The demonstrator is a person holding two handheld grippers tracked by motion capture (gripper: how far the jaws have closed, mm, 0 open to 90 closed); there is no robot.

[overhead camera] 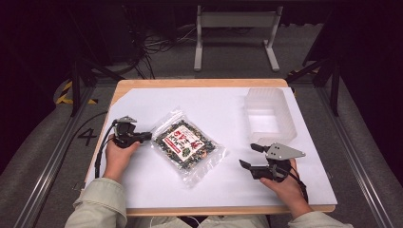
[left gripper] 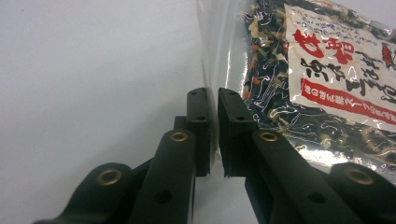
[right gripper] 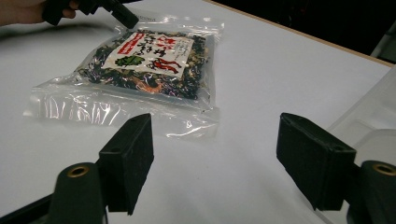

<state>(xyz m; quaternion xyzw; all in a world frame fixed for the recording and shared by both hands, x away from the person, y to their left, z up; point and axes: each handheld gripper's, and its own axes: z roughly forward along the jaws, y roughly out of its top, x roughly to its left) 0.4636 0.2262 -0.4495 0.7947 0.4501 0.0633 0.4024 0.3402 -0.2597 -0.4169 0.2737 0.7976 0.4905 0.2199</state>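
Note:
A clear plastic bag point(overhead camera: 187, 145) of dark dried food with a red and white label lies flat on the white sheet, left of centre. My left gripper point(overhead camera: 148, 137) is at the bag's left corner. In the left gripper view its jaws point(left gripper: 212, 98) stand almost together, with the bag's point(left gripper: 327, 70) clear edge pinched between the pads. My right gripper point(overhead camera: 247, 155) rests near the front right and points toward the bag, a short way off. Its jaws point(right gripper: 215, 140) stand wide apart with nothing between them, and the bag point(right gripper: 149, 60) lies beyond them.
A translucent plastic container point(overhead camera: 285, 114) stands at the back right of the white sheet point(overhead camera: 214, 102), and its wall point(right gripper: 373, 121) is close to my right gripper. The wooden table edge point(overhead camera: 199, 82) borders the sheet. A metal stand and cables sit on the floor behind.

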